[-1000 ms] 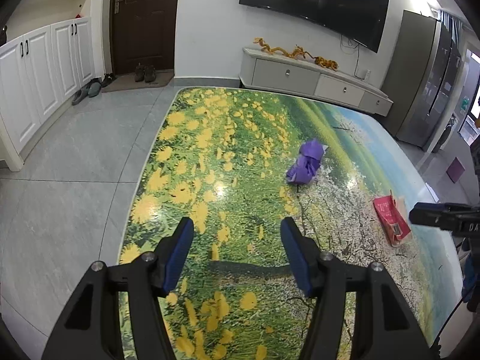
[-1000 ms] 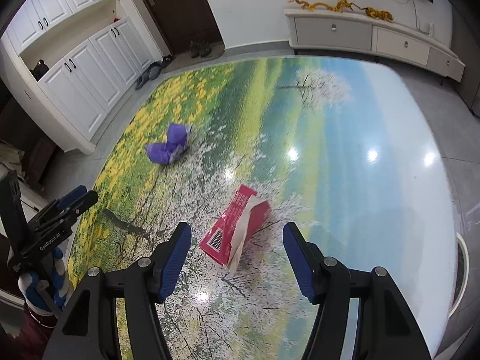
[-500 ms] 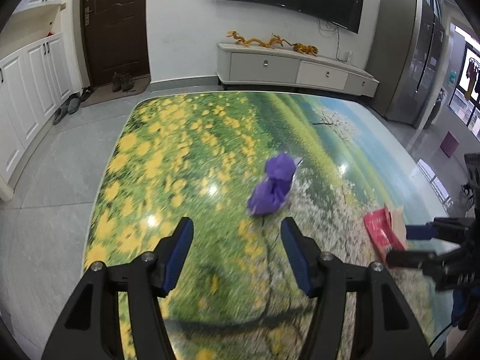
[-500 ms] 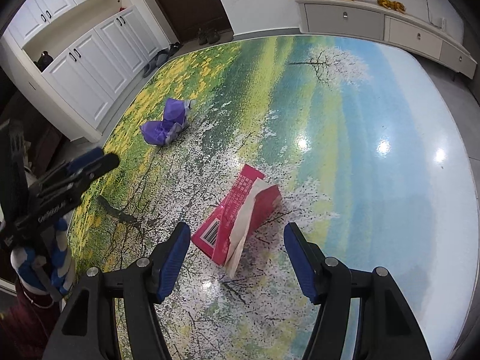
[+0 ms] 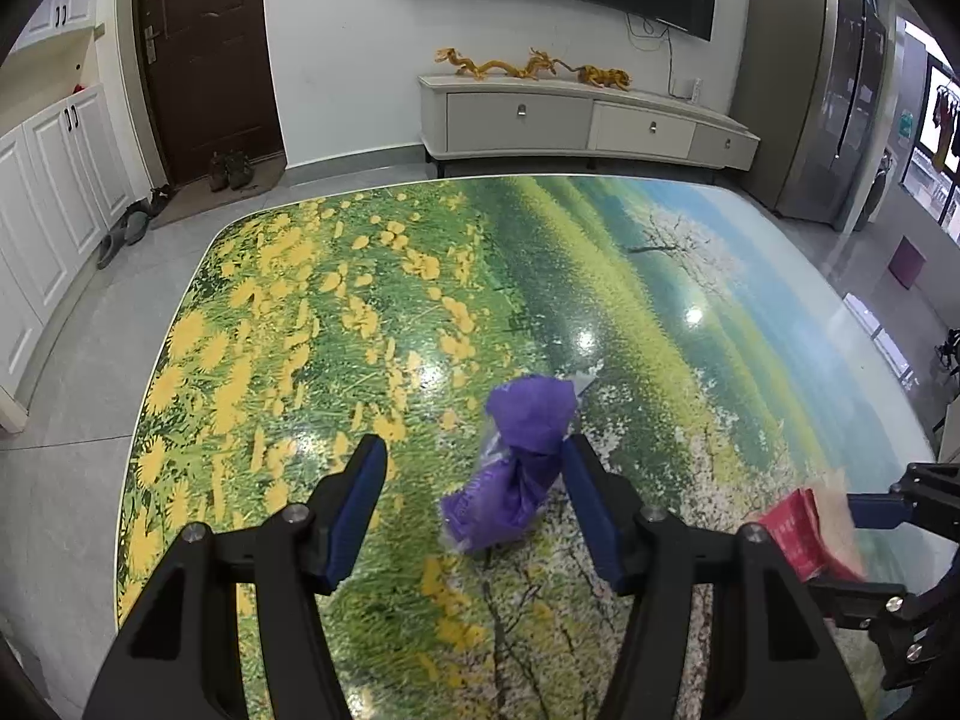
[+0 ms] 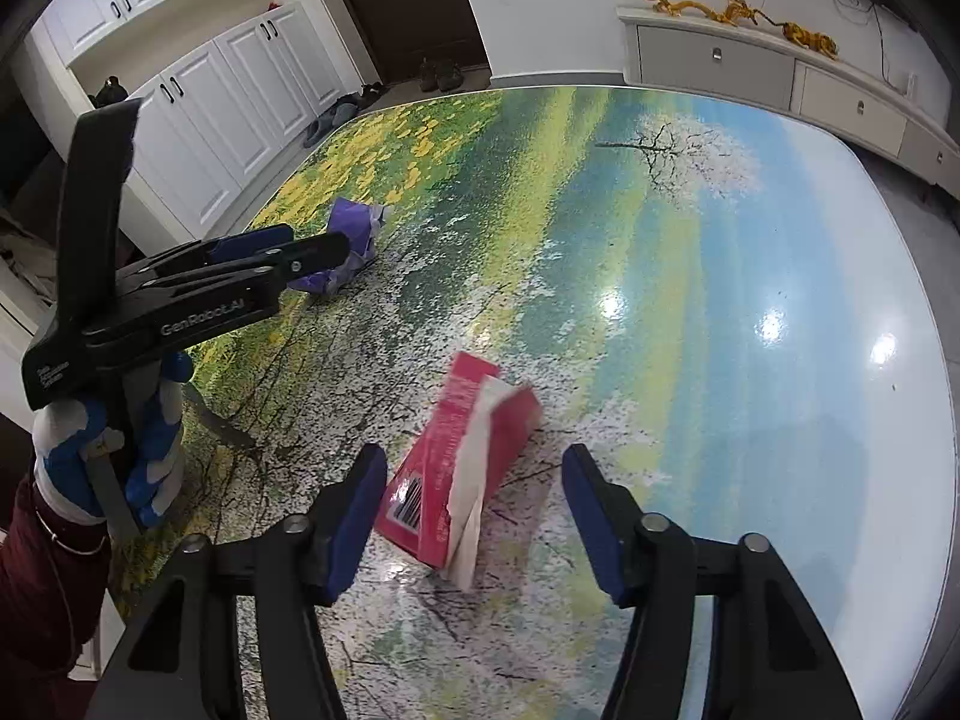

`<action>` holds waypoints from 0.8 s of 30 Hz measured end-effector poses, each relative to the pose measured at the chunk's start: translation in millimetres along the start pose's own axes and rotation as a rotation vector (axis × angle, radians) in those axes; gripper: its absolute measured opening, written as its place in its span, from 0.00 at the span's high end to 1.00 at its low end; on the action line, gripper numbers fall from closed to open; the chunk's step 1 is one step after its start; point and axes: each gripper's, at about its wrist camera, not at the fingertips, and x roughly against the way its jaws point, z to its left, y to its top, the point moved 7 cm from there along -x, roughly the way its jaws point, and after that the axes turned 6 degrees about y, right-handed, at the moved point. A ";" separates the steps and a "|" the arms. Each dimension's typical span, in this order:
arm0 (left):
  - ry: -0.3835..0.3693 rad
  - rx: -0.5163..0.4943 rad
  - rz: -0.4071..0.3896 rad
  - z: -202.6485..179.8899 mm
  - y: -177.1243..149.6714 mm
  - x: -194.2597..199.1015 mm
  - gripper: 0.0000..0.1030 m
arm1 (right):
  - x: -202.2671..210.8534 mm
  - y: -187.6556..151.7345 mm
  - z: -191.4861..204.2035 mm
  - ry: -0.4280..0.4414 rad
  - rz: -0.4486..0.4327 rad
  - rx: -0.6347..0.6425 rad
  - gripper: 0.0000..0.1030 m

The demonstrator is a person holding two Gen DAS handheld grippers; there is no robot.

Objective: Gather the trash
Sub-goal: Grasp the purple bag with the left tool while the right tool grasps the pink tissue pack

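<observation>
Left wrist view: the left gripper (image 5: 474,504) stands spread over the table (image 5: 750,312), the purple bag (image 5: 516,468) between its jaws, toward the 3 o'clock finger. Right wrist view: the right gripper (image 6: 474,513) has just been closing, jaws still apart; the red box (image 6: 462,468) lies between them, nearer the 9 o'clock finger, contact unclear
</observation>
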 end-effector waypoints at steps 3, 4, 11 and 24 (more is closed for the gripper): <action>0.007 -0.002 0.009 -2.8 -1.7 -6.4 0.44 | 2.0 -0.1 -3.1 -0.001 -0.009 0.005 0.54; 0.010 -0.002 0.011 -3.5 -2.2 -7.8 0.44 | 2.5 -0.1 -4.0 0.002 -0.011 0.005 0.55; 0.010 -0.005 0.017 -7.1 -2.9 -10.0 0.63 | 3.6 -0.1 -5.6 0.009 -0.017 0.023 0.59; -0.019 0.003 0.023 -13.9 -8.1 -7.0 0.71 | -3.2 3.4 2.0 0.022 -0.009 0.084 0.69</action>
